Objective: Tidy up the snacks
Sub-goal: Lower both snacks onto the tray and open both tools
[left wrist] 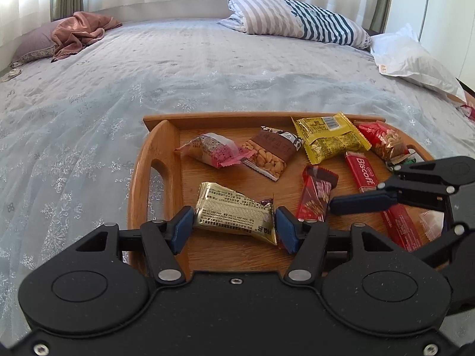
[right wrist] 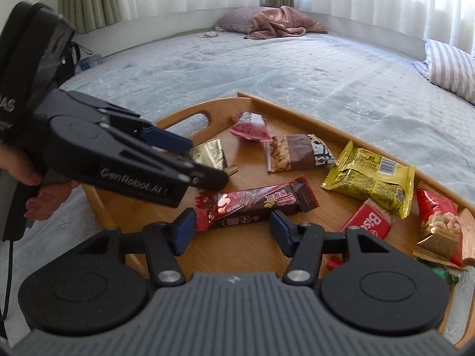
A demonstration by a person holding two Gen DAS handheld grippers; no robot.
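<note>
Closest to us is the left black two-finger gripper with blue pads (left wrist: 234, 227). Its jaws are wide apart, one on each side of the shiny gold snack packet (left wrist: 234, 212), so I think it is getting ready to squeeze and pick it up. The right black gripper with blue pads (right wrist: 233, 228) is spread apart too, around the end of the long dark red chocolate bar (right wrist: 255, 203). Under it all is the big bed with a pale blue cover (left wrist: 148, 74). On it sits the brown wooden tray with handle holes (left wrist: 161, 145), which keeps the snacks together. A yellow crinkly packet (left wrist: 331, 138) and a red Biscoff bar (left wrist: 362, 172) lie there too, waiting their turn
</note>
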